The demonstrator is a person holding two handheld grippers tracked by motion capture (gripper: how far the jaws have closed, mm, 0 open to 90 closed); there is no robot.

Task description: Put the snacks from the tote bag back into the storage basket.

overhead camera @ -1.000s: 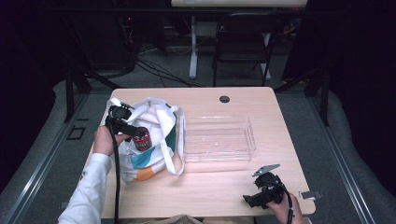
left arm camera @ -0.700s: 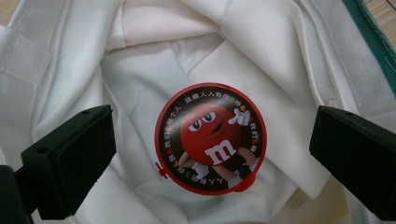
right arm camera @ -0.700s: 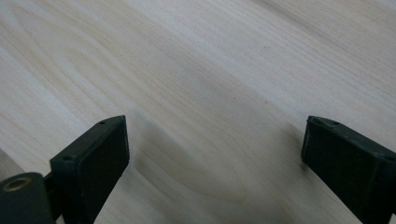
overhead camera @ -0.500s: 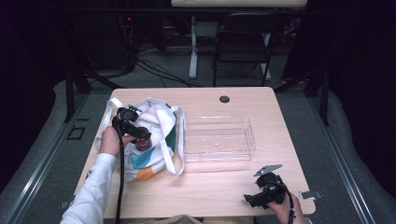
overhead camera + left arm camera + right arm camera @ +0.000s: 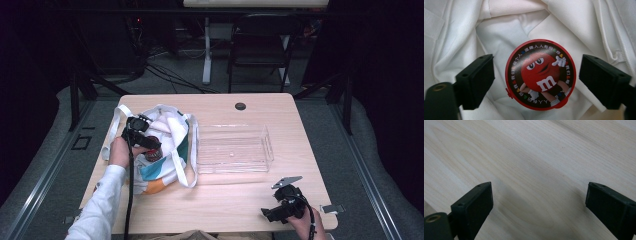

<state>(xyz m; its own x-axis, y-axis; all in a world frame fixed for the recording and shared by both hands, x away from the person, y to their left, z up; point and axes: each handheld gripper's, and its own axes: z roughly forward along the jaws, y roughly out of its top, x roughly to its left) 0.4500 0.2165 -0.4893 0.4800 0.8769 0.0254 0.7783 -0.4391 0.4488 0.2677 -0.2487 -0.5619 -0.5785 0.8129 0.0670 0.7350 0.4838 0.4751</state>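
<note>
left claw (image 5: 536, 75) spread around red tin (image 5: 540, 74) in the white bag (image 5: 506, 30), lid shows "m" character; right claw (image 5: 539, 202) spread over bare bench (image 5: 536, 157)

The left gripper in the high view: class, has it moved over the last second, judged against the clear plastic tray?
Yes. The left gripper has moved toward the near table edge and slightly toward the clear plastic tray, over the white tote bag.

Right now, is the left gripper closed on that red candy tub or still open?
Open. In the left gripper view, the left gripper straddles the red candy tub, white bag fabric visible in both gaps.
</note>
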